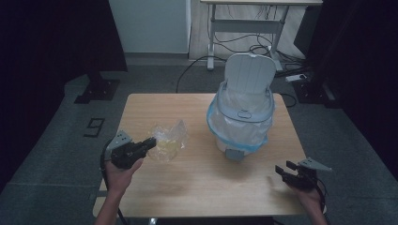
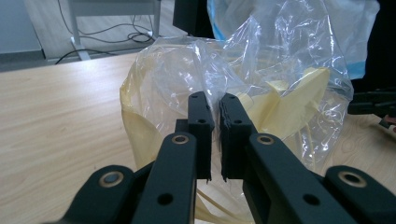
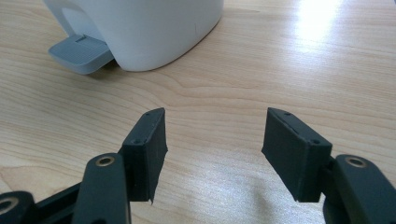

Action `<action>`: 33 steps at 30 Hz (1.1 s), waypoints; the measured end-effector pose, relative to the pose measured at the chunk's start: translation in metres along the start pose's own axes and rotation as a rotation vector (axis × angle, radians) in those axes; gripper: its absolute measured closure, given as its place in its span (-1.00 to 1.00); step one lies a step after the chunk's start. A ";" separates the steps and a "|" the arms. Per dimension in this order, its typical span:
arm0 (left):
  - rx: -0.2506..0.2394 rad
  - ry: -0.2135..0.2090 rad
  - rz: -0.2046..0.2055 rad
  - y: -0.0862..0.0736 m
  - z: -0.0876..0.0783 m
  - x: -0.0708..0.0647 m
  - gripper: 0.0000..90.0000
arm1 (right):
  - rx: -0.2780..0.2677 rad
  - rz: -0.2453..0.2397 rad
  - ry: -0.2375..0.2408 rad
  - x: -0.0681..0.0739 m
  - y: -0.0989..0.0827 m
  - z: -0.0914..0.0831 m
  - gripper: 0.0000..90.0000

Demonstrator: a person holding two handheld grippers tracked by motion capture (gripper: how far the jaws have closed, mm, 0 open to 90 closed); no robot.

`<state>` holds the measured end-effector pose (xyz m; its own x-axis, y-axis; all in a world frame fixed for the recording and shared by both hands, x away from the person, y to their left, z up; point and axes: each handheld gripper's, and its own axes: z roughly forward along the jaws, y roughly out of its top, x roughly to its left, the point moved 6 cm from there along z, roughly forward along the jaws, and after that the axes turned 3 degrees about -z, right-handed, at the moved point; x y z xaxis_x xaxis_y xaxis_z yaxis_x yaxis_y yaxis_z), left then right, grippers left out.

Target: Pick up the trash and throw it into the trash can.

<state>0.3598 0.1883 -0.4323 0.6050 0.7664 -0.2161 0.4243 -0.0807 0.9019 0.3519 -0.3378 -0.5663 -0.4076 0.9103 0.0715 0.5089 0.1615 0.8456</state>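
Two tongs on hand, one bundle, one bin. Left tongs (image 1: 149, 143): jaws drawn together on a fold of the crumpled plastic bag (image 1: 168, 139), clear with yellow film inside, which sits on the bench (image 1: 197, 187) at its left half, just ahead of those tongs; no marked long axis, a loose heap. Right tongs (image 1: 285, 169): jaws well apart, empty, low over bare wood near the right front edge. Pedal bin (image 1: 240, 117): lid up, blue-rimmed liner open, standing right of centre toward the far side, up and to the right of the bag; grey pedal facing the person. Left hand is the nearer carrier; open bench lies between bag and bin; likely move is a lift up and over the rim.
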 end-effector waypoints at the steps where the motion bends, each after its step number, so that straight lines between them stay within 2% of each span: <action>1: 0.000 0.000 0.003 0.002 0.001 -0.001 0.88 | 0.001 0.001 0.000 0.000 0.000 0.000 -0.14; 10: -0.013 -0.011 0.024 0.020 0.004 -0.009 0.89 | 0.006 0.003 -0.002 -0.001 -0.001 0.001 -0.14; 33: -0.034 -0.035 0.074 0.052 0.008 -0.024 0.89 | 0.020 0.002 -0.006 -0.002 -0.003 0.003 -0.13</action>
<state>0.3727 0.1604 -0.3834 0.6571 0.7366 -0.1605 0.3551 -0.1146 0.9278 0.3532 -0.3387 -0.5707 -0.4019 0.9130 0.0699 0.5248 0.1671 0.8347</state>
